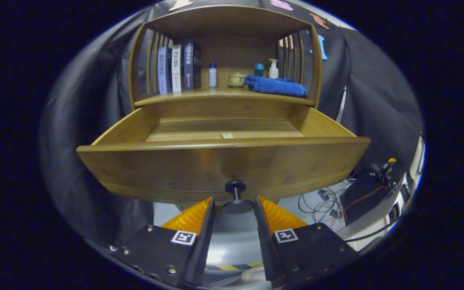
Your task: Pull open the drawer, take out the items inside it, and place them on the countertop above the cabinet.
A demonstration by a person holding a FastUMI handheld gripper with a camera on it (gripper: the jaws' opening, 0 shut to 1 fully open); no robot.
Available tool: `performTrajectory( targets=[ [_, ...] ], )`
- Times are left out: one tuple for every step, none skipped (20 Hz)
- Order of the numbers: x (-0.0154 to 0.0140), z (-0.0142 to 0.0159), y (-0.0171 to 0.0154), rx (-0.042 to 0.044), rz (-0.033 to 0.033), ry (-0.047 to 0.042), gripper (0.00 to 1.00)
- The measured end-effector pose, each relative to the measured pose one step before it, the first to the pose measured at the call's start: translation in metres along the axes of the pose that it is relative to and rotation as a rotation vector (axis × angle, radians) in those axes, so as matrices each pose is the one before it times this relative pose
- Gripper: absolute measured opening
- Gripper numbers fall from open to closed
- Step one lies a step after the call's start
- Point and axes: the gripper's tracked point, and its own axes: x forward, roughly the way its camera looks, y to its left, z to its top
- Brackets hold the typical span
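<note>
Black cloth (pixel 91 133) hangs as the booth's wall behind and to both sides of a wooden cabinet (pixel 224 24) that stands beyond the tongs (pixel 234 201). Its upper shelf has slatted sides (pixel 149 64) and a plain wooden back. Below the tongs lies a pale grey floor (pixel 232 241), glossy with reflected light, crossed by a yellow-and-black striped tape (pixel 232 266). Off to the right of the tongs, loose cables (pixel 324 205) trail across the floor beside a dark board (pixel 363 193).

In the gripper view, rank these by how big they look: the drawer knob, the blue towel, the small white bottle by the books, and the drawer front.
1. drawer front
2. blue towel
3. drawer knob, though it looks enlarged, sitting between the open gripper fingers
4. white bottle, far back on the countertop, so its true size against the knob is unsure
</note>
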Motion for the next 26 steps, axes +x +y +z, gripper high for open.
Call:
performTrajectory(
  targets=[
    [-0.00774,0.01314,0.00179,0.00710,0.00716,-0.03792,0.56],
    [-0.00497,0.01491,-0.00052,0.00647,-0.00065,-0.04200,0.56],
    [-0.00364,0.01569,-0.00036,0.00460,-0.00233,-0.03873,0.56],
    [-0.00255,0.01338,0.00166,0.00255,0.00028,-0.03229,0.56],
    [0.00149,0.01622,0.00314,-0.00090,0.00769,-0.03101,0.56],
    [0.00392,0.01284,0.00205,-0.00368,0.00299,-0.02441,0.56],
    [0.00721,0.01273,0.00043,-0.00365,0.00038,-0.02101,0.56],
    [0.00712,0.00933,0.00149,-0.00277,0.00537,-0.01119,0.56],
    [0.01103,0.00872,0.00196,-0.00447,0.00368,-0.00308,0.56],
    [0.01163,0.00668,0.00078,-0.00664,0.00222,0.00588,0.56],
    [0.01077,0.00375,0.00204,-0.00717,0.00789,0.00700,0.55],
    [0.01181,0.00334,-0.00011,-0.00694,0.00105,0.01232,0.55],
    [0.01347,-0.00305,-0.00257,0.00138,-0.00693,0.04062,0.55],
    [0.01099,-0.00448,0.00093,0.00445,0.00672,0.05443,0.54],
    [0.01021,-0.00575,0.00257,0.00152,0.01932,0.05606,0.54],
    [0.01445,-0.00437,0.00457,-0.00426,0.02748,0.04013,0.54],
    [0.01163,-0.00006,0.00249,-0.01018,0.01578,0.01453,0.54],
    [0.00614,-0.00131,-0.00248,-0.01346,0.00371,0.01933,0.54],
    [0.00806,-0.00433,-0.00224,-0.00608,-0.00451,0.03172,0.54],
    [0.00920,-0.00963,-0.00002,0.00173,0.00429,0.04333,0.54],
    [0.00782,-0.00732,0.00227,0.00634,0.01566,0.05027,0.54],
    [0.00892,-0.00845,-0.00016,0.00213,0.01001,0.04009,0.54],
    [0.00521,-0.00716,-0.00275,-0.00118,-0.00230,0.03334,0.54],
    [0.00539,-0.00658,0.00035,-0.00190,-0.00380,0.02268,0.54],
    [0.00463,-0.00542,-0.00327,0.00741,-0.00548,0.01632,0.54],
    [0.00265,-0.00637,-0.00175,0.01198,0.00059,0.01624,0.54]
  ],
)
